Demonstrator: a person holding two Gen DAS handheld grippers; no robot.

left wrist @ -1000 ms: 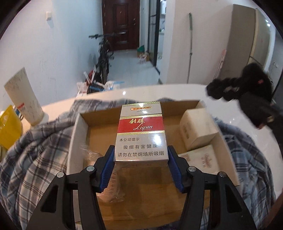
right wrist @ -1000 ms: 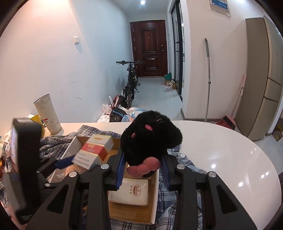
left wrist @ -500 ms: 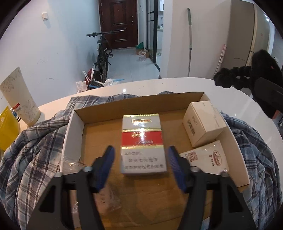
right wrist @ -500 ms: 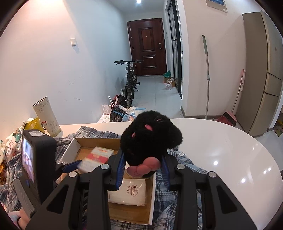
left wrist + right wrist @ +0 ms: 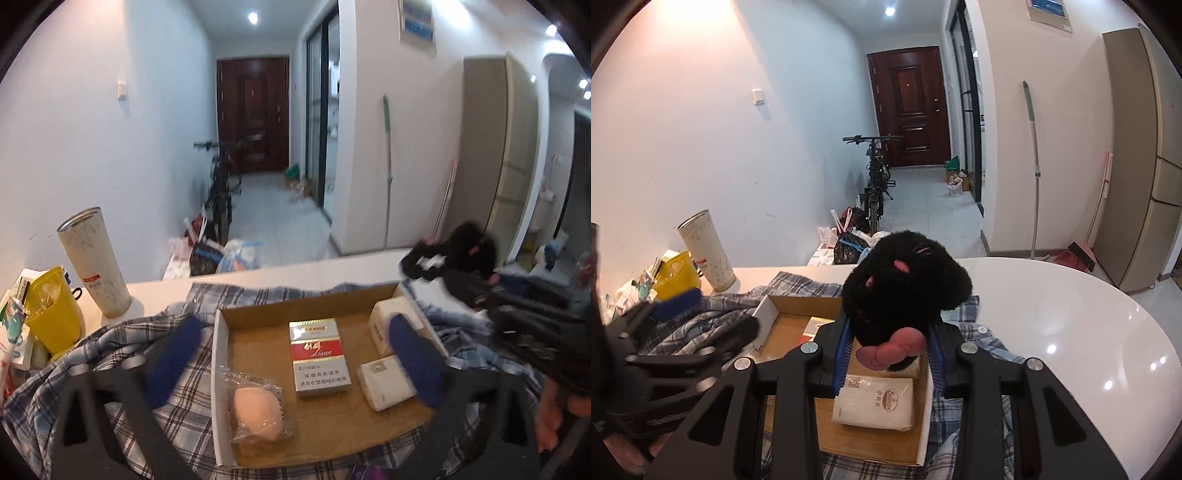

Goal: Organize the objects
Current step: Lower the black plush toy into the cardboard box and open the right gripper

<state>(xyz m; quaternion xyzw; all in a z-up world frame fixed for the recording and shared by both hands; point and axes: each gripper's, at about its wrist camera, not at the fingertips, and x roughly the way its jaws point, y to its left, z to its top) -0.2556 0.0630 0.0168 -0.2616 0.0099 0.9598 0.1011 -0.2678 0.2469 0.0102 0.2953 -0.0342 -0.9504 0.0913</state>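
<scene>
Now the cigarette pack (image 5: 320, 357) lies flat in the middle of the cardboard tray (image 5: 221, 384), face up, its long axis running from the tray's near edge toward its far edge, the gold-banded top end pointing to the far wall. The left gripper (image 5: 295, 354) is lifted clear above it, jaws opening wide, one blue pad out over the plaid shirt (image 5: 177, 402) past the tray's left wall, the other over the two white boxes (image 5: 384, 380) along the right wall. The pack shows between the fingers but well below them, nothing touching it. A second ago those pads were clamped on the pack's sides and held it up over the tray; half a second ago they had just let go.

Against the tray's left wall, toward the near corner, sits a wrapped pink sponge (image 5: 256, 408), which was mostly hidden behind the gripper before.

Over on the right, the right gripper (image 5: 888, 350) is clamped on the black plush toy (image 5: 905, 284), pink foot hanging down between the blue pads, held above the tray's right side over the white tissue pack (image 5: 875, 402). That grip and place look unchanged. The toy's outline in the left view is smeared, so its exact pose there is hard to read.

A tall tumbler (image 5: 94, 266) and yellow cup (image 5: 53, 314) stand off the table's (image 5: 1071, 306) left edge side.
</scene>
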